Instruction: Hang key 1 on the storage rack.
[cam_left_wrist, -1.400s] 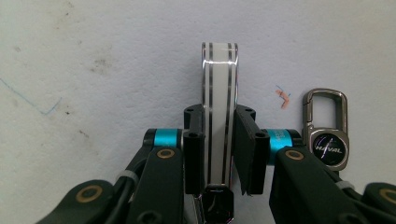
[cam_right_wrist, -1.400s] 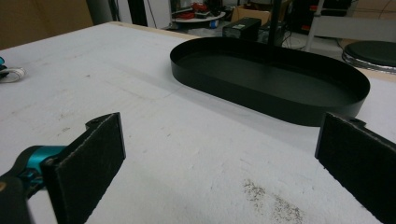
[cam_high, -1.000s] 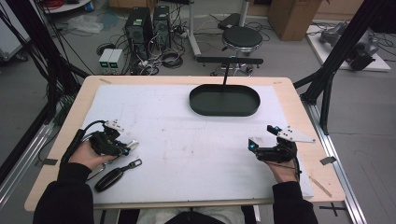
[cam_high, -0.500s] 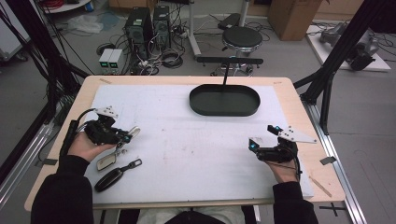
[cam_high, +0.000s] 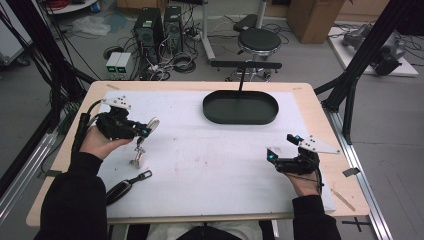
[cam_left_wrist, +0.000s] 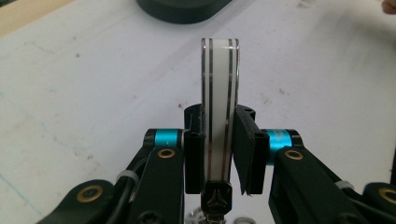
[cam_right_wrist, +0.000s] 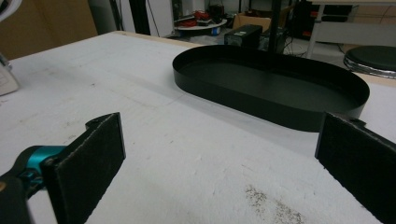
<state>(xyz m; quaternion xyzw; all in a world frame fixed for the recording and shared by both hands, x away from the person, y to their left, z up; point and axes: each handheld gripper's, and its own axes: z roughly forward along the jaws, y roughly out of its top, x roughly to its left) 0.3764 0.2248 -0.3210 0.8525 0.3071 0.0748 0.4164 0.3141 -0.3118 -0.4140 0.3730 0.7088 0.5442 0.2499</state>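
While the white key fob (cam_left_wrist: 219, 112) is clamped edgewise in the left gripper (cam_high: 142, 131) and lifted above the table's left side, nothing is yet placed in the black tray (cam_high: 240, 107); the right gripper (cam_high: 280, 157) is held wide open, empty.

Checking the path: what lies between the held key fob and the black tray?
Bare white mat. In the high view, nothing sits between the fob in the left gripper and the tray.
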